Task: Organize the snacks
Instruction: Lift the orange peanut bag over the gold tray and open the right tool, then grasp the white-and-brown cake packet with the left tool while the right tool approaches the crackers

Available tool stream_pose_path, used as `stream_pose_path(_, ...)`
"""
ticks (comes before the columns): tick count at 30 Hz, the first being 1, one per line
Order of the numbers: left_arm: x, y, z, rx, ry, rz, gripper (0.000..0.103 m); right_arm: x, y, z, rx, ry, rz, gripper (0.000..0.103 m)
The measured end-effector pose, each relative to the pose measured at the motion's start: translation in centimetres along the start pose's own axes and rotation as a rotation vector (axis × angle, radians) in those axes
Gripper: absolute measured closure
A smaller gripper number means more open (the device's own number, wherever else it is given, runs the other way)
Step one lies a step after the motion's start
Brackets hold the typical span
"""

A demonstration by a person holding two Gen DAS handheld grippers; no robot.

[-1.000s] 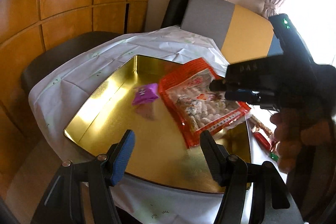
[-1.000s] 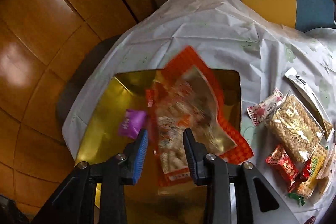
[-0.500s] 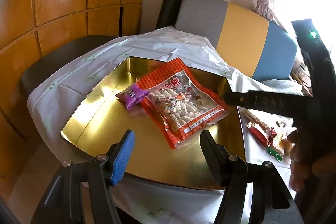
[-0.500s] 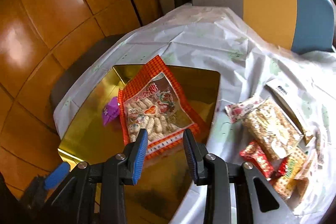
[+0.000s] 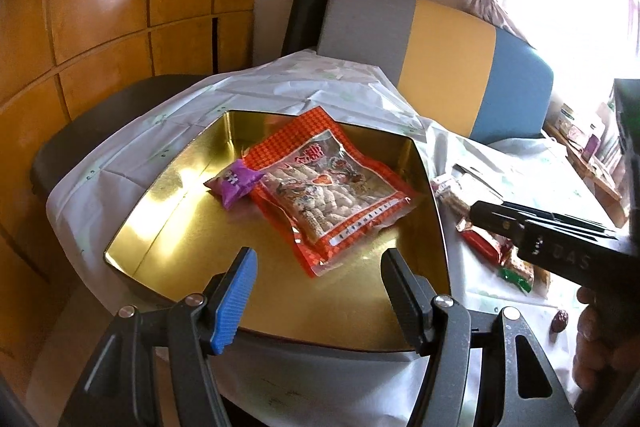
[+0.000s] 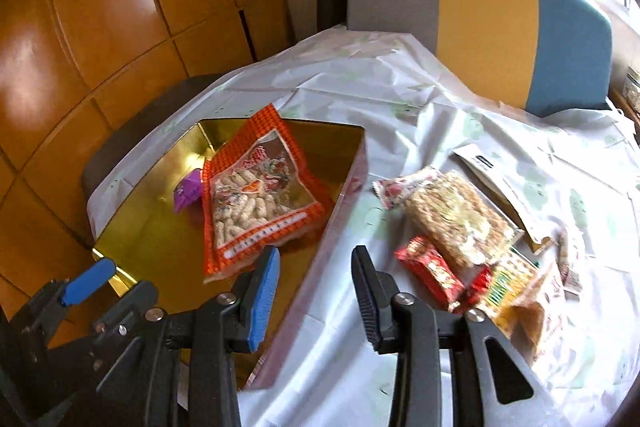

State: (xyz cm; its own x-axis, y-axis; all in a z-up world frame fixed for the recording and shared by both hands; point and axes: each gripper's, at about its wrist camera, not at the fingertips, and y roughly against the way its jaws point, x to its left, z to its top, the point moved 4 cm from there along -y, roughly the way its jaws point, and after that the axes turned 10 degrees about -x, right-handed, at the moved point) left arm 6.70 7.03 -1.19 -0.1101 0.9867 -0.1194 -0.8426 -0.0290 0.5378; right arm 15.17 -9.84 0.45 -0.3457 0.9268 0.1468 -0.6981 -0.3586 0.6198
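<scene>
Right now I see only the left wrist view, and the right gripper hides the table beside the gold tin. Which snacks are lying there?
Observer: A large clear pack of tan grain bars lies on the tablecloth, outside the gold tin.
Operator: Is something behind that pack?
Observer: Yes, a flat white packet lies on its far side, and one end seems to be tucked under the pack.
Operator: Does the right gripper hold anything?
Observer: No. Its jaws have just been opening and nothing is between them. They hang above the tin's right wall.
</scene>
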Motion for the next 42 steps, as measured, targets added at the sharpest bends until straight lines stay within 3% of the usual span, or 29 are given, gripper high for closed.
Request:
stream_pose_path(8,-1.6,0.1,-0.6,0.013,-0.052,-0.021,0.038,-2.8,1.9,-1.5,-0.017,-0.017,-0.064,0.062)
stream_pose_path(15,-3.1,0.3,-0.8,0.021,-0.083,-0.051,0.038,-7.7,3.4,-2.3,-0.009,-0.052,-0.144,0.062)
stream_pose_path(24,-6.4,0.7,-0.7,0.019,-0.138,-0.139,0.038,-18.6,7.3,-1.4,0.016,-0.201,-0.27,0.061)
stream_pose_path(29,-10.4,0.7,-1.1,0.04,-0.23,-0.232,0.038,-24.3,7.8,-2.1,0.099,-0.225,-0.38,0.061)
stream_pose_path(33,-14.1,-0.8,-2.1,0.14,-0.243,-0.351,0.041,-27.7,7.6,-4.3,0.135,-0.295,-0.38,0.061)
stream_pose_path(36,-16.8,-2.7,-2.8,0.231,-0.21,-0.424,0.055,-30.1,7.7,-5.9,0.174,-0.407,-0.459,0.061)
stream_pose_path(37,-17.8,-3.4,-3.0,0.258,-0.199,-0.439,0.061,-30.8,8.2,-5.7,0.149,-0.452,-0.448,0.062)
stream_pose_path(42,-22.5,-5.4,-4.0,0.345,-0.149,-0.524,0.064,-31.6,8.9,-5.8,0.122,-0.538,-0.401,0.061)
